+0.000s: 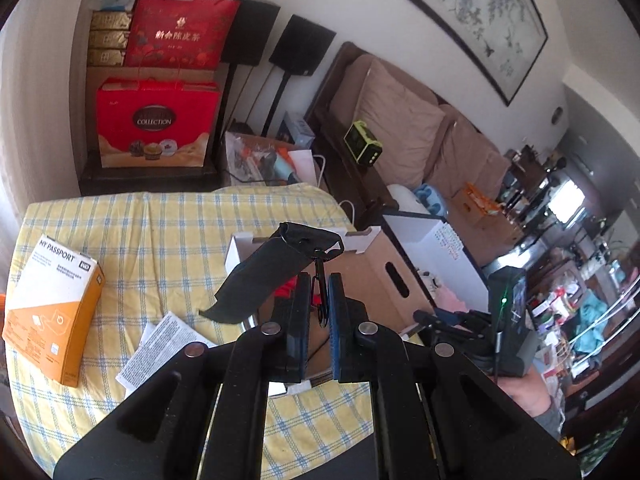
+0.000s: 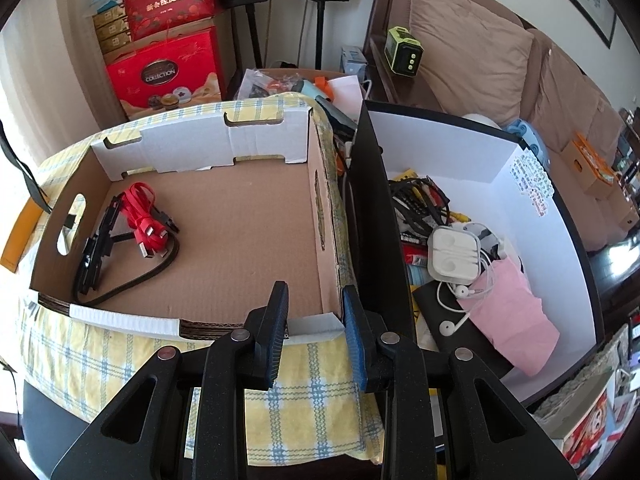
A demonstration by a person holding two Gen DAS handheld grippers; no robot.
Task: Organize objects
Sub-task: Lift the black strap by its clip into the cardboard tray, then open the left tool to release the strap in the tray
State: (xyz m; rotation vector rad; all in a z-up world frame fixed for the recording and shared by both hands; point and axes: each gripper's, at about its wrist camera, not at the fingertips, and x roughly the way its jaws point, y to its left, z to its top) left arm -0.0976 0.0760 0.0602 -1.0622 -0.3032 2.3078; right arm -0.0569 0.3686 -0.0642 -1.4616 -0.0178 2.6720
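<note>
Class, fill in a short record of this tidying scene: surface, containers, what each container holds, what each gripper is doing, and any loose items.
surface: table with yellow checked cloth
containers: cardboard tray; white-lined box beside it
tray contents: red cables, black cable
box contents: earphone case, pink pouch, tangled cables
left gripper: shut on clip of black pouch, lifted above the table
right gripper: fingers apart, holding nothing, at the tray's near corner
loose items: orange-and-white box, leaflet
</note>
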